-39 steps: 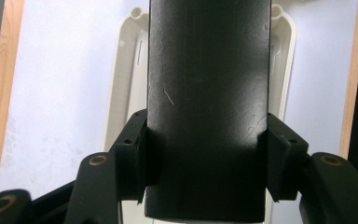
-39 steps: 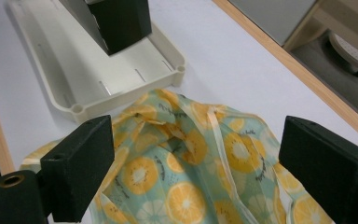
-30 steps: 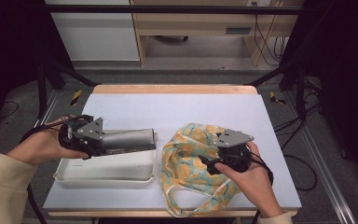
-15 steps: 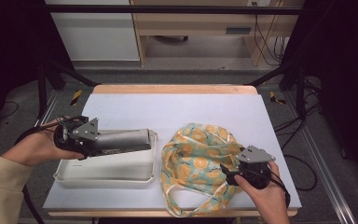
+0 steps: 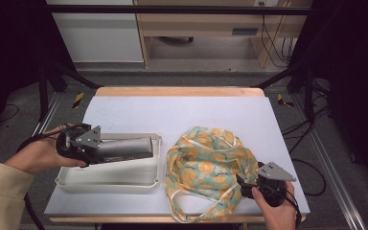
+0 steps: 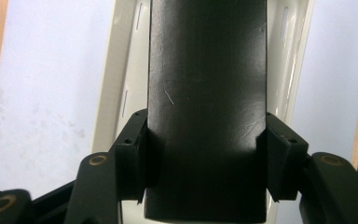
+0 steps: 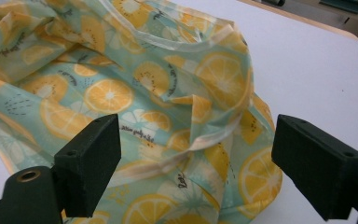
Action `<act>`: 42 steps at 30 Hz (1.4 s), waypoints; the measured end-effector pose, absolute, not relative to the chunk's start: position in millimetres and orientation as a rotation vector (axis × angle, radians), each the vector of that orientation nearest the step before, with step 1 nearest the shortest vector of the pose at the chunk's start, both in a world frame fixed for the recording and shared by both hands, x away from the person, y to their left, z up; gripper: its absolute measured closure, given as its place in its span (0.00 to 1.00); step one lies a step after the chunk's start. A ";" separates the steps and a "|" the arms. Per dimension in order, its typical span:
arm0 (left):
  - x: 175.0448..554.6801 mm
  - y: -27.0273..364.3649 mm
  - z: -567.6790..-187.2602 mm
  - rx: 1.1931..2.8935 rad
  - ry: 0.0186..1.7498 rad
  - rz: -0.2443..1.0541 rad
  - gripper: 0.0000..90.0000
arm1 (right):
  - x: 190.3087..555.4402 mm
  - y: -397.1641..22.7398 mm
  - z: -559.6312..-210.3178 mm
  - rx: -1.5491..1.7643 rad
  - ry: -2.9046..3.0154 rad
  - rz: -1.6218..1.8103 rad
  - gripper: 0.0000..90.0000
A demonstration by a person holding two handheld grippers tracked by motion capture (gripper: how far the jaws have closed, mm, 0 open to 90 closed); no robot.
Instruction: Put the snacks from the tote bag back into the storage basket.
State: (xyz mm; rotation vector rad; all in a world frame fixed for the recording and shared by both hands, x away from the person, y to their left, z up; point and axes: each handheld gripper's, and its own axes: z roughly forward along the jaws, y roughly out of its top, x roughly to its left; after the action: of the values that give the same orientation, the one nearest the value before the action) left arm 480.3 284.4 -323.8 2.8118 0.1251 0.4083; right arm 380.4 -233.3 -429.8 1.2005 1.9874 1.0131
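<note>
Your left gripper [image 5: 106, 151] is clamped on one end of a dark grey, flat-sided case [image 5: 124, 148], holding it roughly level over the white tray [image 5: 106, 182], its long axis running toward the orange-print fabric bag [image 5: 206, 167] crumpled on the white table [image 5: 182, 112] just right of the tray. Your right gripper [image 7: 196, 163] sits at the bag's near right edge with its jaws wide apart and nothing between them. The bag's pale rim [image 7: 205, 140] lies just ahead of those jaws, so your right hand is the nearer one to open the mouth for the case.
</note>
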 end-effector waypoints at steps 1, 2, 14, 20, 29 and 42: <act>480.4 285.7 -327.4 2.814 0.129 0.406 0.48 | 379.8 -234.5 -431.0 1.211 1.976 1.018 0.17; 480.4 285.7 -327.4 2.814 0.129 0.406 0.48 | 379.8 -234.5 -431.0 1.211 1.976 1.018 0.17; 481.1 296.1 -348.7 2.820 0.125 0.389 0.48 | 374.6 -239.3 -443.3 1.260 1.955 0.994 0.12; 482.6 298.5 -357.5 2.826 0.118 0.383 0.48 | 376.4 -240.3 -444.9 1.295 1.971 0.997 0.10; 482.6 299.4 -368.2 2.836 0.088 0.361 0.48 | 377.9 -240.9 -446.4 1.302 1.976 0.996 0.09; 483.9 290.0 -383.8 2.833 0.022 0.309 0.48 | 378.4 -240.0 -447.0 1.302 1.983 0.992 0.09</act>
State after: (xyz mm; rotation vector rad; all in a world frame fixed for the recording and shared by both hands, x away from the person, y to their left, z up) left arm 483.9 290.0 -383.8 2.8331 0.0218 0.3090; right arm 378.4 -240.0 -447.0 1.3018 1.9825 0.9923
